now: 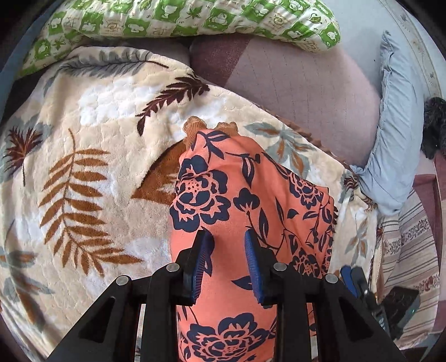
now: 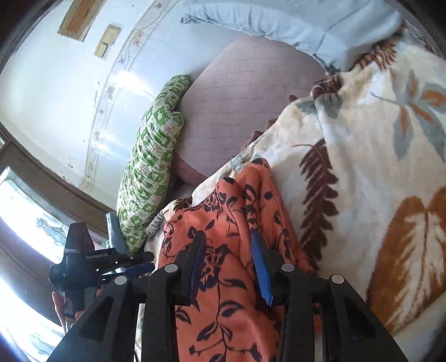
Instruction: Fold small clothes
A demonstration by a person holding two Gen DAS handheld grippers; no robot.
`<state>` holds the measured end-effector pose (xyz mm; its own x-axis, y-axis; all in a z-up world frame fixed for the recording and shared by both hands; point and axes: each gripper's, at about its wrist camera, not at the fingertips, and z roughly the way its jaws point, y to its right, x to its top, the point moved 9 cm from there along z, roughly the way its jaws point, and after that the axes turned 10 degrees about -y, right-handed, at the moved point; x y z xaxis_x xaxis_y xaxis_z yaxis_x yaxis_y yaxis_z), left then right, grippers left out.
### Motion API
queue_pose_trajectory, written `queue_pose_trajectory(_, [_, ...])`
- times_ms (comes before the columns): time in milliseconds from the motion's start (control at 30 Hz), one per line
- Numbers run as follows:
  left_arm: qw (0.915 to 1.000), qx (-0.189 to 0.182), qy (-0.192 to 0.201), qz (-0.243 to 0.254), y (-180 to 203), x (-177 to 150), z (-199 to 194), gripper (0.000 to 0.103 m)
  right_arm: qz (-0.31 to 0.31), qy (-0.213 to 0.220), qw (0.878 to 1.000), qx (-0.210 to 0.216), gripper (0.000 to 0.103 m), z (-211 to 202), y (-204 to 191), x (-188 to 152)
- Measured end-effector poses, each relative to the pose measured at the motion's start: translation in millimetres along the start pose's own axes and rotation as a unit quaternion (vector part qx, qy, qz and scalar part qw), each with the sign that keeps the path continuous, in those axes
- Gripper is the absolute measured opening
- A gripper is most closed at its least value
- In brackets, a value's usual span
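An orange garment with a navy flower print (image 1: 237, 200) lies on a cream leaf-patterned blanket (image 1: 83, 167). My left gripper (image 1: 227, 236) is low over its near part, jaws open with the cloth showing between the blue pads. The right gripper (image 1: 359, 281) shows at the garment's right edge in the left wrist view. In the right wrist view the same garment (image 2: 223, 222) lies bunched under my right gripper (image 2: 227, 239), whose jaws stand open over it. The left gripper (image 2: 117, 261) appears at the left there. I cannot tell whether either touches the cloth.
A green-and-white patterned pillow (image 1: 195, 19) lies at the back, also in the right wrist view (image 2: 150, 167). A mauve mattress (image 1: 306, 83) and a pale blue pillow (image 1: 395, 125) lie right. A wall (image 2: 69, 97) and window (image 2: 16, 200) stand behind.
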<state>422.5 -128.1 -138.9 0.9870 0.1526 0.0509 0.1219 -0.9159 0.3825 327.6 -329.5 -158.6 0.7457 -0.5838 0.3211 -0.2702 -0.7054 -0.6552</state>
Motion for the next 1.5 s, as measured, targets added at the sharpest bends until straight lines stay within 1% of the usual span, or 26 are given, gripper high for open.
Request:
queue_pose_trajectory(67, [1.0,-0.003,-0.003,0.009,0,2,8,0.028,-0.005,-0.026,1.0,-0.009,0.04,18,-4,13])
queue_pose_trajectory(100, [0.9999,-0.004,-0.004,0.013,-1,5,13,0.028,-0.009,-0.031,0.999,-0.017,0.04,25,-6,18])
queue_pose_trajectory(167, [0.9997,0.0,0.003,0.023,-1,11,18,0.029,-0.026,-0.049,0.998,-0.033,0.04,42,-8,24])
queue_pose_trajectory(267, [0.9992,0.005,0.018,0.035,0,16,23,0.035,-0.051,-0.082,0.993,-0.073,0.04,70,-6,23])
queue_pose_trajectory(300, [0.9991,0.005,0.02,0.036,1,17,25,0.036,-0.065,-0.094,0.989,-0.09,0.04,80,-5,22])
queue_pose_trajectory(333, [0.9991,0.005,0.021,0.037,1,17,28,0.036,-0.08,-0.101,0.985,-0.115,0.037,88,-3,20])
queue_pose_trajectory(367, [0.999,0.009,0.021,0.039,2,15,29,0.035,-0.096,-0.104,0.981,-0.133,0.033,92,-5,19])
queue_pose_trajectory(400, [0.9985,0.016,0.026,0.046,4,14,29,0.034,-0.115,-0.103,0.978,-0.141,0.013,92,-9,19])
queue_pose_trajectory(433, [0.9975,0.026,0.036,0.054,6,13,26,0.034,-0.133,-0.098,0.976,-0.142,0.01,89,-16,19])
queue_pose_trajectory(467, [0.9965,0.033,0.047,0.061,9,11,22,0.029,-0.145,-0.082,0.976,-0.139,0.01,80,-23,23])
queue_pose_trajectory(533, [0.9949,0.039,0.063,0.069,14,7,18,0.027,-0.141,-0.047,0.981,-0.123,0.01,60,-30,34])
queue_pose_trajectory(567, [0.9943,0.046,0.067,0.069,15,7,19,0.027,-0.133,-0.038,0.983,-0.119,0.01,52,-29,40])
queue_pose_trajectory(600, [0.9941,0.048,0.067,0.07,16,6,22,0.027,-0.126,-0.039,0.984,-0.118,0.01,50,-25,43])
queue_pose_trajectory(633, [0.994,0.051,0.066,0.071,16,5,25,0.027,-0.122,-0.044,0.984,-0.126,0.01,52,-21,43])
queue_pose_trajectory(767, [0.9929,0.066,0.062,0.077,18,6,38,0.027,-0.128,-0.071,0.975,-0.167,0.01,70,0,35])
queue_pose_trajectory(900, [0.991,0.077,0.062,0.091,22,8,43,0.027,-0.098,-0.082,0.978,-0.163,0.011,82,21,31])
queue_pose_trajectory(967, [0.9906,0.079,0.061,0.093,23,8,44,0.027,-0.089,-0.084,0.98,-0.16,0.012,85,23,31])
queue_pose_trajectory(1033, [0.9909,0.08,0.059,0.091,22,8,43,0.027,-0.089,-0.089,0.978,-0.166,0.013,83,21,31])
queue_pose_trajectory(1067, [0.991,0.081,0.057,0.089,21,8,42,0.027,-0.089,-0.091,0.977,-0.169,0.014,82,19,30])
queue_pose_trajectory(1100, [0.9911,0.082,0.056,0.088,20,6,40,0.027,-0.09,-0.094,0.976,-0.172,0.018,79,17,28])
queue_pose_trajectory(1167, [0.9911,0.086,0.054,0.087,19,3,35,0.027,-0.093,-0.096,0.974,-0.181,0.019,69,11,25])
queue_pose_trajectory(1267, [0.9916,0.089,0.05,0.079,11,-6,24,0.027,-0.084,-0.103,0.975,-0.177,0.025,47,8,15])
queue_pose_trajectory(1300, [0.9927,0.084,0.047,0.073,6,-11,19,0.027,-0.078,-0.105,0.976,-0.172,0.028,39,9,10])
queue_pose_trajectory(1400, [0.9974,0.043,0.03,0.049,-14,-30,8,0.027,-0.057,-0.111,0.979,-0.159,0.039,14,17,-9])
queue_pose_trajectory(1467, [0.9994,0.006,0.011,0.033,-25,-46,7,0.027,-0.04,-0.115,0.982,-0.145,0.039,5,23,-23])
queue_pose_trajectory(1500, [0.9996,-0.007,0.002,0.026,-28,-55,9,0.027,-0.032,-0.12,0.983,-0.137,0.04,4,26,-32])
